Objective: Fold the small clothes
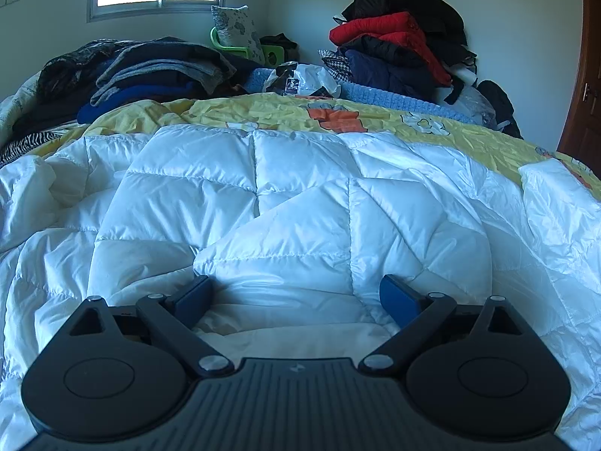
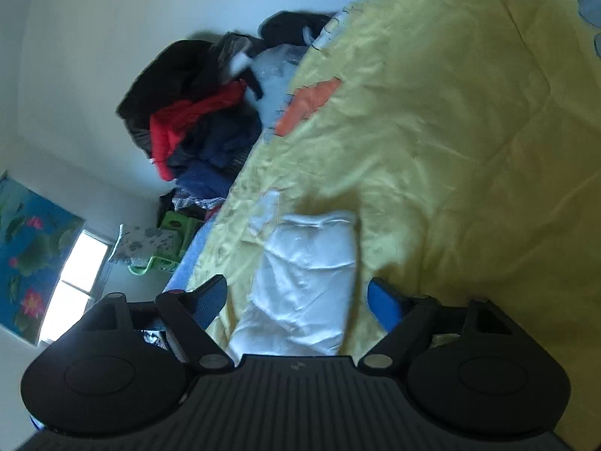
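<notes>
Because the white quilted garment (image 1: 300,203) looks puffy, light and slick, it should squash under a grip and slide easily, so a stitched seam or folded edge seems the safest hold. It sprawls over the near side of the yellow bedspread (image 1: 263,112). The left gripper (image 1: 296,293) hovers with jaws apart at a raised fold, gripping nothing. The right gripper (image 2: 298,297), also spread, frames a white sleeve-like part (image 2: 311,270) without pinching it. No writing is legible; a small label on the far bag (image 1: 300,80) is too small to read.

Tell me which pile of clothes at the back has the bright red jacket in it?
The tall right-hand pile against the wall holds the red jacket, under a black coat. The lower left-hand pile is only grey, black and blue.
</notes>
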A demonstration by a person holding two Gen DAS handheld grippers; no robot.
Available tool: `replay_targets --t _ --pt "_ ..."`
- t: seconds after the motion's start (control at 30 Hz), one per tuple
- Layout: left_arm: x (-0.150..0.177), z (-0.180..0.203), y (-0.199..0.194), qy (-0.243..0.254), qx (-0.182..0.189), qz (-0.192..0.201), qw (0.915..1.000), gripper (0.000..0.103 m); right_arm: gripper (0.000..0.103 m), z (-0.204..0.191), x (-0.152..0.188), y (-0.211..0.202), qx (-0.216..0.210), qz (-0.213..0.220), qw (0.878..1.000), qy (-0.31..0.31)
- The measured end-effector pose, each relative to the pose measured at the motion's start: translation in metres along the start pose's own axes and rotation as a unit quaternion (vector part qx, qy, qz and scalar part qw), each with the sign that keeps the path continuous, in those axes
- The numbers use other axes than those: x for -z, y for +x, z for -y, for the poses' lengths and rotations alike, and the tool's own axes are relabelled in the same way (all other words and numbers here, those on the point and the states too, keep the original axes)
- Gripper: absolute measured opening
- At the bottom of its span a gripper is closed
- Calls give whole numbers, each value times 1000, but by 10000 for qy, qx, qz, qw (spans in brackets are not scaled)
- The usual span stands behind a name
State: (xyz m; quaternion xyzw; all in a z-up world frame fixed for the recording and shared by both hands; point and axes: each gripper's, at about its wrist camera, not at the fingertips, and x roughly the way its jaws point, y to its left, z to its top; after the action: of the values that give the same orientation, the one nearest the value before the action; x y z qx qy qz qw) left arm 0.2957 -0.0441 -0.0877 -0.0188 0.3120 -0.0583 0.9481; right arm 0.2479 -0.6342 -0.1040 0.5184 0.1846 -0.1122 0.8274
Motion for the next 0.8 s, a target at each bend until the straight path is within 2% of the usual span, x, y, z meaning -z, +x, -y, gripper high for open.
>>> replay_targets --t 0.13,0.23,0.27,0.3,0.33,0.37,0.47,0.53,0.6,0.7,0.77,0.8 --pt "-1 -2 0 -56 41 -1 10000 98 78 -4 -2 15 -35 -32 9998 -214" --pt "0 -2 0 -61 40 0 10000 98 61 -5 -8 29 63 -38 9994 -337" --pt "-1 -2 0 -65 42 0 10000 98 41 -2 -10 32 64 -65 9994 -328" --pt "0 -2 0 -64 42 0 10000 98 11 0 -10 37 36 -187 9994 -281" --pt "0 -2 0 -63 42 0 10000 98 12 3 -10 40 45 -280 9994 -196" --pt "-1 -2 0 -66 45 1 10000 98 11 6 -8 34 44 -200 9997 -144" --pt "0 -2 0 -84 54 7 10000 98 11 -1 7 10 -283 269 9988 -298" --pt "0 -2 0 -89 57 5 9999 98 11 -21 29 -18 -622 662 9929 -770" --pt "0 -1 1 -69 42 -3 10000 98 11 -43 62 -42 -993 942 9816 -1333" --pt "0 5 0 84 -116 -11 9999 99 11 -71 120 -59 -1550 836 9649 -1948" --pt "-1 15 -4 285 -379 19 9989 99 11 -84 150 -60 -1800 562 9581 -2159" --pt "-3 21 -9 379 -551 30 9978 99 11 -91 165 -60 -1892 463 9508 -2408"
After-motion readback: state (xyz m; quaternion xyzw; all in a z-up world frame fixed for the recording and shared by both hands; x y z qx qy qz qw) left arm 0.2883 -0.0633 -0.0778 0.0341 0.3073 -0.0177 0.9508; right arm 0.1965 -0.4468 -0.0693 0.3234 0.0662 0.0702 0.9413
